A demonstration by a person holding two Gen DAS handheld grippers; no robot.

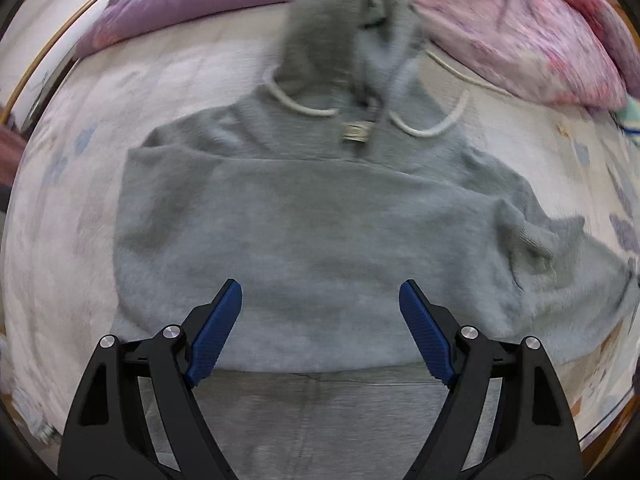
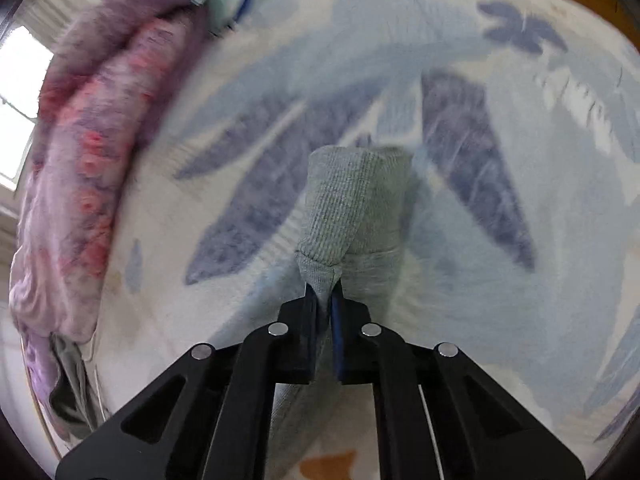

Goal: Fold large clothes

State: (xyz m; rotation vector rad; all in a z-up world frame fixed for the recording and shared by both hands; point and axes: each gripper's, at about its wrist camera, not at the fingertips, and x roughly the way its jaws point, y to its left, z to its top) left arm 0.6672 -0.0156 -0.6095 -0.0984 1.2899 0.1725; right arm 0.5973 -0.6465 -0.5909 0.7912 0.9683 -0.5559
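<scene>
A grey hoodie (image 1: 312,216) lies spread on the bed, hood toward the far side, with white drawstrings (image 1: 304,108) looped at the neck. One sleeve is folded across the chest. My left gripper (image 1: 320,300) hangs open over the lower body of the hoodie, blue pads (image 1: 216,332) wide apart and nothing between them. In the right wrist view my right gripper (image 2: 325,292) is shut on the hoodie's ribbed sleeve cuff (image 2: 356,204), which sticks out ahead of the fingertips above the bed sheet.
A floral bed sheet (image 2: 500,240) covers the bed. A pink and purple quilt (image 1: 520,28) is bunched along the far side, seen also as a quilt (image 2: 92,152) at the left of the right wrist view. The bed's wooden edge (image 2: 624,20) shows at the upper right.
</scene>
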